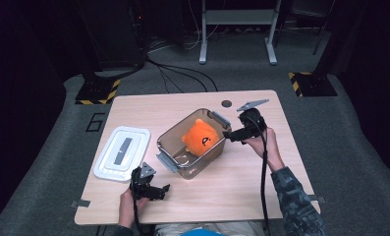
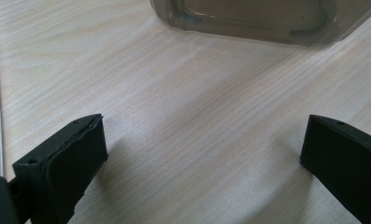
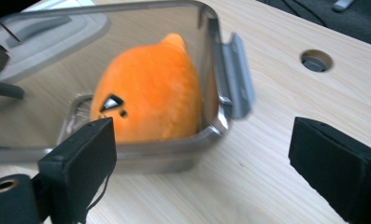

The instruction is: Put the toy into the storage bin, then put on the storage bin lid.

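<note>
Tongs first: your right tongs [image 1: 228, 134] stand wide apart with nothing between the pads, just outside the clear plastic container [image 1: 169, 143], at its right-hand end beside the grey latch [image 3: 237, 77]. Your left tongs [image 1: 159, 191] are likewise spread wide and empty, low over the bare worktop [image 1: 241, 187] near its front edge, just short of the container's near corner.

The orange plush toy [image 1: 201, 137] sits inside the container, in the half towards the right edge of the worktop, its small face turned up and forwards. From the right tongs it lies just across the container wall; the left tongs are farther off, with the container's empty half between.

The container's long axis runs on a slant, from the front-left towards the back-right corner of the worktop. Its white lid [image 1: 122, 152] lies flat to the left, near the left edge, apart from the container and nearest your left hand [image 1: 127, 206]. If closing up is next, I judge the left tongs better placed for the lid; the container's raised latches could catch it on the way over. A round cable hole [image 1: 226, 103] sits near the back edge, out of the way.
</note>
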A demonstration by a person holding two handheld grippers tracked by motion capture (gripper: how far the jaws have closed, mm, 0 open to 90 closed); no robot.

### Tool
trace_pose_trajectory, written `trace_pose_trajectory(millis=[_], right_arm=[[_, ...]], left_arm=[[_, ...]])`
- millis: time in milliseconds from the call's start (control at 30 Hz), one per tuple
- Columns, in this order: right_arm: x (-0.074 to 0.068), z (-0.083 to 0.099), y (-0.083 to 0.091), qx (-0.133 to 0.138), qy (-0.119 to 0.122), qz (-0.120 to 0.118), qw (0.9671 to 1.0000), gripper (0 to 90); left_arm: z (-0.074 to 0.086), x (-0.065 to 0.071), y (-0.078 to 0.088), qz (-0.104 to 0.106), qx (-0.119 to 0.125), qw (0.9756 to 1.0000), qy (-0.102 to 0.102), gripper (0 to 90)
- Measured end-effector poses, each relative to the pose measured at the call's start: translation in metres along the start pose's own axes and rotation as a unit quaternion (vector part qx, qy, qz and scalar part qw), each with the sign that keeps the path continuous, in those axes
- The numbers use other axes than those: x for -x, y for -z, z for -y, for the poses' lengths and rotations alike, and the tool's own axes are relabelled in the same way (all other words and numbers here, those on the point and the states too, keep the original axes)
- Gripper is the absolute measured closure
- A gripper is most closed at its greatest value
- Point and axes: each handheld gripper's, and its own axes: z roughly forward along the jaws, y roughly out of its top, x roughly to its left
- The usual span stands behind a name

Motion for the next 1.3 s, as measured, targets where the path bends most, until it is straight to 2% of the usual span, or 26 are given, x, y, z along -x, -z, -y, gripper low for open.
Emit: trace_pose_trajectory(millis=[233, 467, 533, 667, 900, 967, 1000, 1067, 1200, 1267, 1300], right_arm=[[0.011, 0.032, 0.014, 0.014, -0.020, 0.007, 0.9997, 5.1], [0.020, 0.060, 0.014, 0.014, -0.040, 0.014, 0.9990, 5.0], [0.022, 0.068, 0.011, 0.012, -0.044, 0.015, 0.9988, 5.0], [0.024, 0.084, 0.001, -0.003, -0.042, 0.033, 0.9986, 5.0], [0.022, 0.114, -0.017, -0.021, -0.035, 0.046, 0.9981, 4.7], [0.021, 0.121, -0.022, -0.024, -0.040, 0.050, 0.9977, 4.5], [0.021, 0.125, -0.024, -0.025, -0.035, 0.050, 0.9978, 4.2], [0.019, 0.132, -0.030, -0.027, -0.043, 0.059, 0.9970, 3.5], [0.019, 0.145, -0.039, -0.027, -0.036, 0.062, 0.9971, 1.4], [0.019, 0.150, -0.042, -0.025, -0.047, 0.062, 0.9966, 0.0], [0.019, 0.151, -0.043, -0.026, -0.049, 0.064, 0.9964, 0.0]], left_arm=[[0.000, 0.000, 0.000, -0.001, 0.003, 1.0000, 0.001, 0.2], [0.000, 0.000, 0.000, -0.001, 0.000, 1.0000, -0.002, 0.2], [0.000, 0.000, 0.000, -0.001, 0.000, 1.0000, -0.002, 0.2], [0.000, 0.000, 0.000, -0.001, 0.000, 1.0000, -0.002, 0.2], [0.000, 0.000, 0.000, -0.002, 0.001, 1.0000, -0.002, 0.2], [0.000, 0.000, 0.000, -0.002, 0.001, 1.0000, -0.002, 0.2], [0.000, 0.000, 0.000, -0.002, 0.000, 1.0000, -0.001, 0.2], [0.000, 0.000, 0.000, -0.005, -0.001, 1.0000, 0.004, 0.0], [0.000, 0.000, 0.000, -0.007, -0.001, 1.0000, 0.006, 0.1], [-0.001, -0.001, 0.001, -0.006, -0.010, 0.9999, 0.005, 0.0], [-0.001, -0.001, 0.002, -0.014, -0.017, 0.9997, 0.015, 0.0]])
